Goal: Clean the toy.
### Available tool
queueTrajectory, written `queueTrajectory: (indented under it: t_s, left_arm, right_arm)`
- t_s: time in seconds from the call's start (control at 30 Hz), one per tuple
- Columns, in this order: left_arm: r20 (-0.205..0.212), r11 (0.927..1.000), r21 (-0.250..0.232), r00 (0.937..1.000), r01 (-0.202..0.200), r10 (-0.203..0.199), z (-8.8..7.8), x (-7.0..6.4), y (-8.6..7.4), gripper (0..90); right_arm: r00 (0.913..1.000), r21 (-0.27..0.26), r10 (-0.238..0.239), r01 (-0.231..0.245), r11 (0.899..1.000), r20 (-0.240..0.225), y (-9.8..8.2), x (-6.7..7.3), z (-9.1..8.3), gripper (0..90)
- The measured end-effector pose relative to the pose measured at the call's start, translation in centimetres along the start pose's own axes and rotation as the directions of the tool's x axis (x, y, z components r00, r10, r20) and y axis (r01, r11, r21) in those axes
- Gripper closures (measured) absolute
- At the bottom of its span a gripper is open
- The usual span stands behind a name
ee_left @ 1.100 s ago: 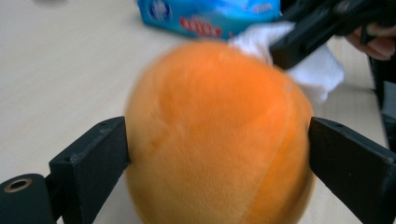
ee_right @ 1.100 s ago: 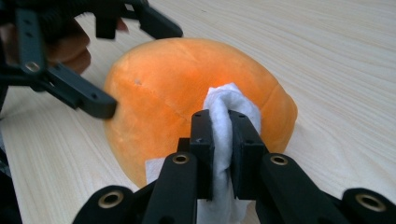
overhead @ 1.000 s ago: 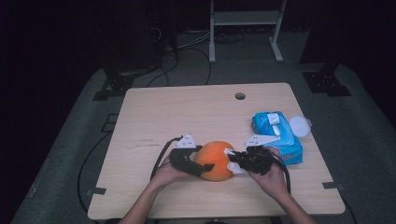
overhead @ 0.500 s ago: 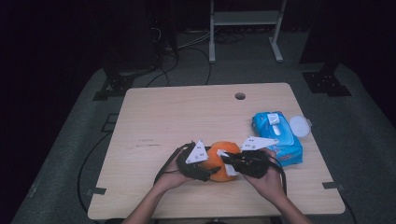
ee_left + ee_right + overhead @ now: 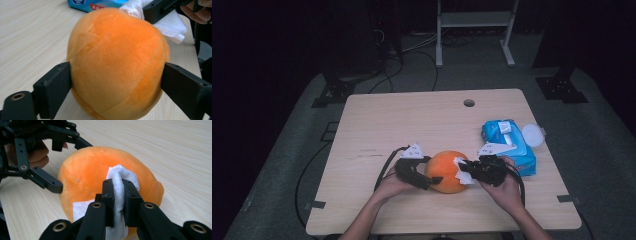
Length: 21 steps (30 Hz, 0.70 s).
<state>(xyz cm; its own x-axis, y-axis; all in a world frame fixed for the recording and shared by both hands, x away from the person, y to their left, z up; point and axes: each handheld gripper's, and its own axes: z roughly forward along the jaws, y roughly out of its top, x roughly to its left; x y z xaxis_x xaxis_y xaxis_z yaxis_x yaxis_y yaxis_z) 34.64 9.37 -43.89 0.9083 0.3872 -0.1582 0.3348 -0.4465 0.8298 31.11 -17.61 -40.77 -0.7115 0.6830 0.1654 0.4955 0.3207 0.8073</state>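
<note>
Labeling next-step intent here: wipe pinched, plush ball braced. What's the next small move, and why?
Probably drag the white wipe a short stroke across the orange plush ball. The right gripper is shut on the wipe, which rests against the ball's surface, and the left gripper, jaws just reopened, straddles the ball at both flanks, so it should stay put.

The high view is dim and soft: the room around the table (image 5: 432, 125) falls to near black, and only the pale tabletop catches light from above. Both gripper views are bright and evenly lit (no glare). The orange plush ball (image 5: 117, 62) is sharp, its shadow faint; the nearest jaw bases blur slightly.
</note>
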Motion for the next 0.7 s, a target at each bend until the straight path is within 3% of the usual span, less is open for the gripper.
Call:
queueTrajectory:
  t_s: [0.07, 0.13, 0.2, 0.27, 0.33, 0.4, 0.5, 0.6, 0.63, 0.7]
  left_arm:
    - [-0.015, 1.0, -0.006, 0.9999, -0.003, 0.002, -0.2, -0.1, 0.1, 19.9]
    - [-0.048, 0.9989, -0.026, 0.9981, -0.039, 0.038, -0.5, -0.6, 0.4, 28.0]
    - [-0.097, 0.9951, -0.048, 0.9919, -0.087, 0.082, -0.7, -1.4, 1.0, 32.0]
    - [-0.155, 0.988, -0.055, 0.9787, -0.145, 0.135, -0.9, -2.3, 1.7, 33.8]
    - [-0.2, 0.9793, -0.047, 0.9624, -0.197, 0.184, -1.0, -3.0, 2.3, 34.7]
    - [-0.218, 0.9715, -0.025, 0.9496, -0.236, 0.225, -1.0, -3.5, 2.5, 34.7]
    - [-0.199, 0.9743, -0.015, 0.9556, -0.225, 0.217, -0.8, -3.4, 2.1, 32.2]
    - [-0.143, 0.9848, -0.048, 0.9769, -0.167, 0.159, -0.6, -2.8, 1.8, 25.1]
    - [-0.131, 0.9866, -0.062, 0.9811, -0.151, 0.142, -0.7, -2.6, 1.8, 24.8]
    - [-0.13, 0.9868, -0.083, 0.9832, -0.139, 0.128, -0.6, -2.5, 1.7, 25.9]
  right_arm:
    - [1.0, -0.008, -0.002, 0.002, 1.0, -0.007, 0.1, 0.2, 0.0, 80.5]
    - [0.9997, -0.023, -0.009, 0.009, 1.0, -0.021, 0.4, 0.8, -0.1, 80.6]
    - [0.9992, -0.039, -0.032, 0.031, 0.999, -0.025, 0.8, 1.6, -0.3, 80.6]
    - [0.998, -0.064, -0.055, 0.053, 0.997, -0.032, 1.2, 2.4, -0.6, 80.5]
    - [0.9956, -0.092, -0.057, 0.05, 0.994, -0.075, 1.5, 2.9, -0.9, 80.6]
    - [0.9947, -0.095, -0.073, 0.066, 0.993, -0.072, 1.7, 3.2, -1.1, 80.6]
    - [0.9964, -0.08, -0.057, 0.052, 0.995, -0.062, 1.4, 2.5, -0.9, 80.6]
    - [0.9987, -0.059, -0.03, 0.027, 0.998, -0.042, 0.7, 1.2, -0.5, 80.6]
    - [0.999, -0.056, -0.02, 0.017, 0.998, -0.04, 0.6, 0.9, -0.4, 80.6]
    - [0.9993, -0.058, -0.007, 0.005, 0.998, -0.036, 0.6, 0.6, -0.6, 80.6]
